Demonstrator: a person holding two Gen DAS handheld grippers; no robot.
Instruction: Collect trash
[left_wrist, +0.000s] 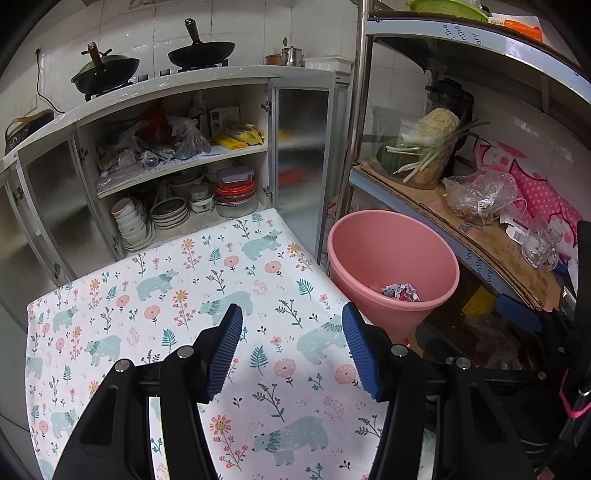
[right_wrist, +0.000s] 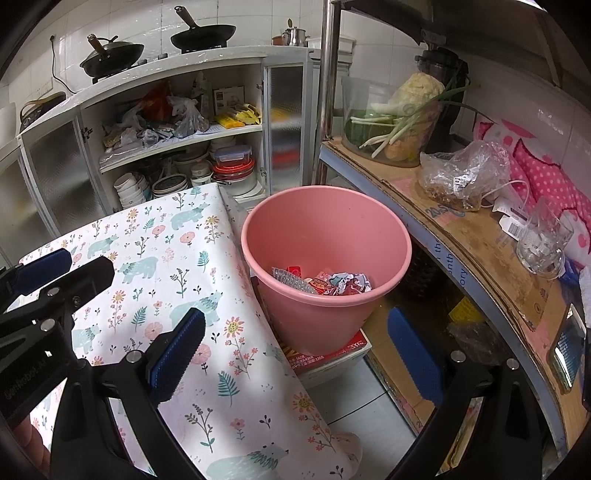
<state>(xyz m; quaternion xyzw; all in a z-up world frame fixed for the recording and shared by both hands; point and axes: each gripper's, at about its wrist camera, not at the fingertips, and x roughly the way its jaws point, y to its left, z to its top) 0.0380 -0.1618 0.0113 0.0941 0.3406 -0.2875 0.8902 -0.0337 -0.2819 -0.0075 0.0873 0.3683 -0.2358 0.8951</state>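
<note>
Both the left hand-held gripper (left_wrist: 291, 332) and the right hand-held gripper (right_wrist: 295, 347) stand open and empty above the cleared bear-print surface (left_wrist: 177, 295). Beyond its edge, crumpled wrappers (right_wrist: 332, 282) lie in the pink bin (right_wrist: 369, 221). Risk: the bin perches on a red-printed box (right_wrist: 332, 354) and a careless knock could tip it.

A white tablecloth (left_wrist: 207, 280) is printed with pale teal bears, pink and orange flowers and dark green leaves. The round plastic bucket (right_wrist: 325, 236) is plain salmon pink; the crumpled wrappers (right_wrist: 332, 282) in it are red, white and silver. Both grippers' ribbed pads (left_wrist: 225, 350) are deep blue on black frames.
</note>
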